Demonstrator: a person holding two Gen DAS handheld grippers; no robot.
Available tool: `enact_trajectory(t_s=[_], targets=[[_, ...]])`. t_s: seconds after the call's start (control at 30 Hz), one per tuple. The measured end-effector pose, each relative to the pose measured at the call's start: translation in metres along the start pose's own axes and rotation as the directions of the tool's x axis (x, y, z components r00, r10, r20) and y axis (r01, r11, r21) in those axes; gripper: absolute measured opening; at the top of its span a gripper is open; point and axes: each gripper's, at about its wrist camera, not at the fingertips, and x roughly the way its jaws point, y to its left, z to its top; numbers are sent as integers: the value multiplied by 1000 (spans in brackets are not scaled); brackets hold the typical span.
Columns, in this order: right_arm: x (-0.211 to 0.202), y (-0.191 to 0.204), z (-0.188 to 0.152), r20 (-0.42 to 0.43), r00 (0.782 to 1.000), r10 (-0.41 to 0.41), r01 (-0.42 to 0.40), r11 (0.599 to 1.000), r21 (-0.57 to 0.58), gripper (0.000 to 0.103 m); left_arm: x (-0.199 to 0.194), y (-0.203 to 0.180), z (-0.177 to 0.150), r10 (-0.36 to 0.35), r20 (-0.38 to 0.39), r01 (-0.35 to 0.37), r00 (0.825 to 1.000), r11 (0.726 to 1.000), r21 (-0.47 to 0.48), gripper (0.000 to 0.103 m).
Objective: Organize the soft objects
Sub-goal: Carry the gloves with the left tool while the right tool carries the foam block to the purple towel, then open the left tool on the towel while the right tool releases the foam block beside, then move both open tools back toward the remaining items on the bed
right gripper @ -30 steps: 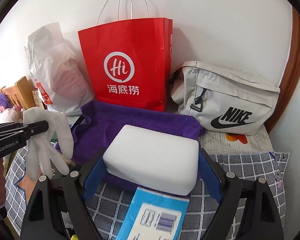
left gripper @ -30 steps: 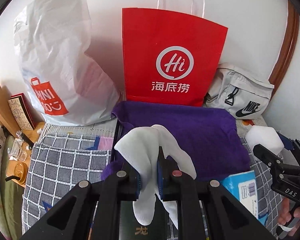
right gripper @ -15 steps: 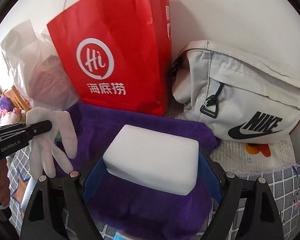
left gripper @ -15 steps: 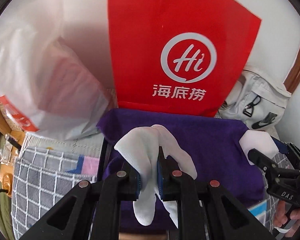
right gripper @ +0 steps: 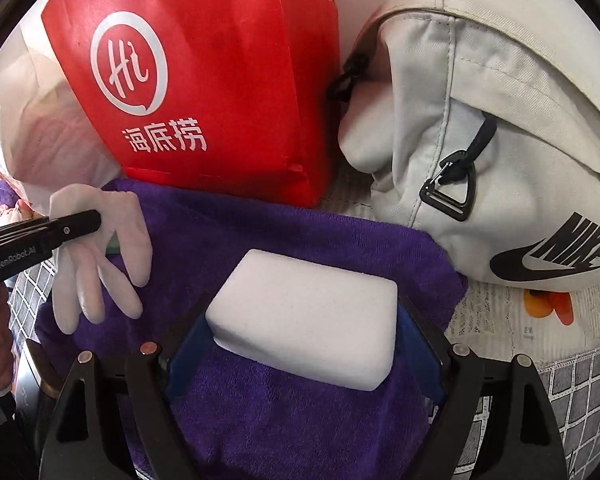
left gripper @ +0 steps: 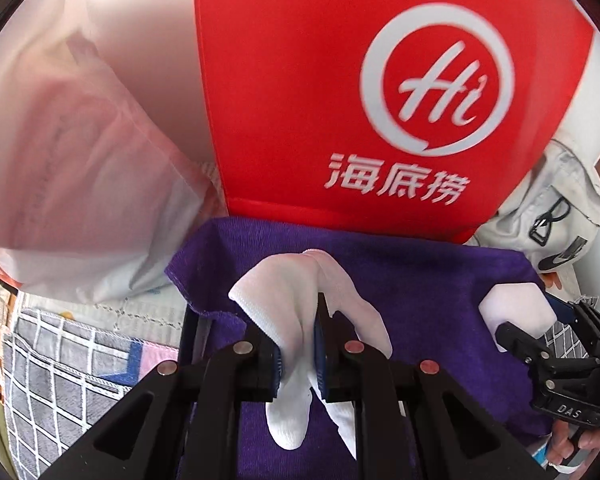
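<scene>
Both grippers were over the purple terry towel (right gripper: 300, 420), which lay spread in front of the red paper carrier bag with the white "Hi" logo (right gripper: 220, 80). The left gripper (left gripper: 298, 354) had its jaws pinched narrow on a limp white knit glove (left gripper: 300, 292); the cuff stood above the pads and 2 or more glove fingers hung below them, over the towel's middle. The right gripper (right gripper: 300, 344) had its jaws set wide, clamped on the 2 ends of a white rectangular foam sponge block (right gripper: 304, 320), held over the towel's right half, short of the pale grey canvas waist bag with the black swoosh (right gripper: 500, 160). Judged step: carrying both soft items to the towel for set-down. To do it well, lower each until it rests on the pile before letting go; the glove would likely flop, so lay its fingers flat first, then release the cuff. Keep the sponge level and ease the clamp gently, as foam springs back. Leave a gap between the 2 items and stay off the towel's edges. The translucent white plastic shopping bag (left gripper: 80, 180) left of the red bag needed no touching.
</scene>
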Motion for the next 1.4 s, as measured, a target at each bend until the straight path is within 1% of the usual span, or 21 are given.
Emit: enact_trajectory(t_s=[0.1,0.2,0.27,0.37,0.4,0.43,0.47,0.57,0.63,0.73,0.83,0.97,1.0,1.07,1.17,1.3,1.4], targets=[[4,-2,1,-10,1000,2,-2,1000,-3,86,8,1,2,-15,-19,15,1000,1000,-3,13],[7,-3,2,-20,1000,-3,3,1000,-3,86,11,-1,4,-6,-20,6,1000,1000,5,14],[13,1,2,-23,1000,-3,3,1000,-1,86,13,-2,8,-4,-28,4,1000,1000,13,18],[15,2,1,-35,999,-14,14,1000,-1,89,12,-5,8,-8,-38,8,999,1000,17,34],[15,2,2,-37,999,-18,18,1000,-2,91,11,-6,9,-13,-35,13,999,1000,17,49],[15,2,1,-34,999,-15,15,1000,-2,92,10,-6,9,-9,-30,10,999,1000,16,65],[14,1,1,-28,1000,-3,4,1000,2,93,10,-6,10,-1,-23,1,1000,1000,13,71],[6,-3,2,-1,1000,1,-1,1000,17,94,2,-6,10,14,-9,-14,1000,1000,3,72],[-3,-2,1,17,1000,-23,22,1000,10,94,-4,-4,10,14,-15,-14,1000,1000,-10,72],[-26,1,-1,62,996,-59,60,998,-7,94,-21,-2,8,38,-5,-38,999,999,-5,72],[-49,7,-5,104,992,-73,73,997,2,94,-47,0,-1,59,37,-59,998,998,-1,72],[-74,18,-12,112,991,-69,67,998,22,94,-84,7,-21,60,79,-59,995,998,-12,72],[-80,21,-16,109,992,-62,60,998,24,94,-92,8,-27,64,92,-63,994,998,-9,72],[-99,28,-27,117,990,-76,73,997,30,94,-113,16,-37,66,116,-66,991,998,1,72],[-129,40,-48,130,987,-93,91,996,21,94,-142,16,-59,55,130,-58,990,998,18,72],[-161,56,-80,123,990,-64,61,998,34,94,-179,13,-94,66,143,-71,987,997,35,72],[-179,62,-111,106,994,-33,27,998,60,93,-197,19,-119,36,137,-40,990,999,22,72]])
